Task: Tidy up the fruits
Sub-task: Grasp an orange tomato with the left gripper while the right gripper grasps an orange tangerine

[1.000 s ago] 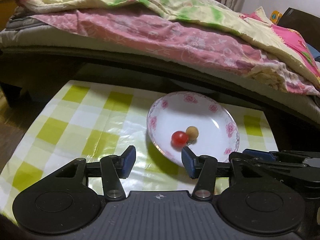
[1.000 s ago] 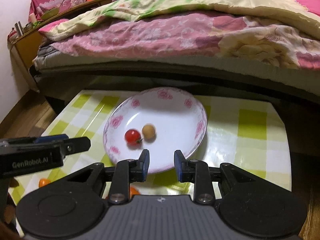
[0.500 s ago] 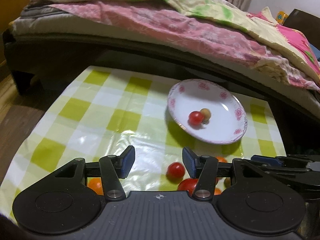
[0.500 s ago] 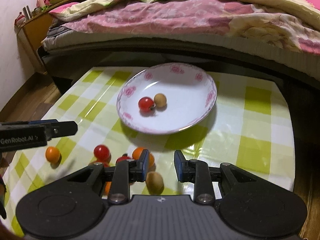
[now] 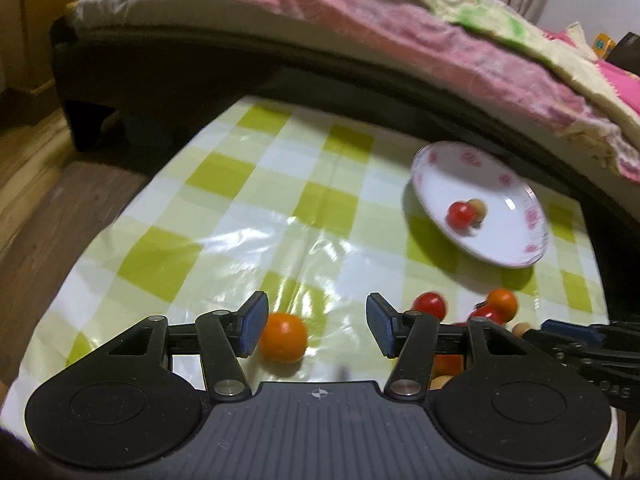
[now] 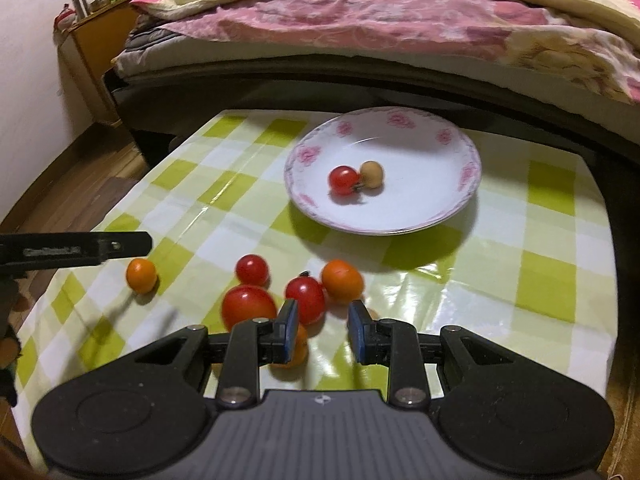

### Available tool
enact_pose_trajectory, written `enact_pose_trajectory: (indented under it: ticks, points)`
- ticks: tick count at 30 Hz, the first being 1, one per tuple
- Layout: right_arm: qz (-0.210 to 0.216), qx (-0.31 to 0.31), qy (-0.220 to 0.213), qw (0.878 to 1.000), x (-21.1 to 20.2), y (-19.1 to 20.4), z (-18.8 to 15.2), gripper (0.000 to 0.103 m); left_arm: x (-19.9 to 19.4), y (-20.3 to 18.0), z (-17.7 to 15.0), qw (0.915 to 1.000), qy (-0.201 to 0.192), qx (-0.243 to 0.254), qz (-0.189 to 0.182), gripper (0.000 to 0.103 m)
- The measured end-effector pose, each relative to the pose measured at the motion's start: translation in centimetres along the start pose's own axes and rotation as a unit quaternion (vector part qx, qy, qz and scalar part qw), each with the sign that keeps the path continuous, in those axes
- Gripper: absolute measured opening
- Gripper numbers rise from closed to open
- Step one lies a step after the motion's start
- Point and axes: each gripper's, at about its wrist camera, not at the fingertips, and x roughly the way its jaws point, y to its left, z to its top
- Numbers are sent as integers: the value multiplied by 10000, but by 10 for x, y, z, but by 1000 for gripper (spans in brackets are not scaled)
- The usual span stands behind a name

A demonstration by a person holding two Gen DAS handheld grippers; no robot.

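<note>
A white plate with pink flowers holds a red cherry tomato and a small tan fruit. Several loose red tomatoes and orange fruits lie on the checked cloth nearer me, among them a red tomato and an orange fruit. My left gripper is open, with a lone orange fruit just inside its left finger. My right gripper is open and empty, just above the fruit cluster.
The low table wears a green-and-white checked plastic cloth. A bed with pink and cream quilts runs along the far side. A wooden cabinet stands at the back left. Wood floor lies to the left.
Both grippers have pulled back and away from the plate, bringing the loose fruits into view. The left gripper has swung left, so the lone orange fruit now sits between its fingers.
</note>
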Motion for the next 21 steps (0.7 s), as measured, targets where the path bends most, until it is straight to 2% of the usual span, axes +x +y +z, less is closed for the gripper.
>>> enact_pose_trajectory:
  ticks: [8,12,16,21]
  points:
    - [40,19,63,10000,4,-2,-1,31,24,3,-6,9994,271,-20,195,61]
    - [53,63,64,9999,4,-6,0,31,28,0,-6,9992,280,52,293,55]
    - [101,76,76,9999,4,-9,-1,31,32,-1,-7,9987,340,100,379,40]
    - [164,9,174,9997,8,-7,-5,31,32,-4,-9,9984,345,207,387,39]
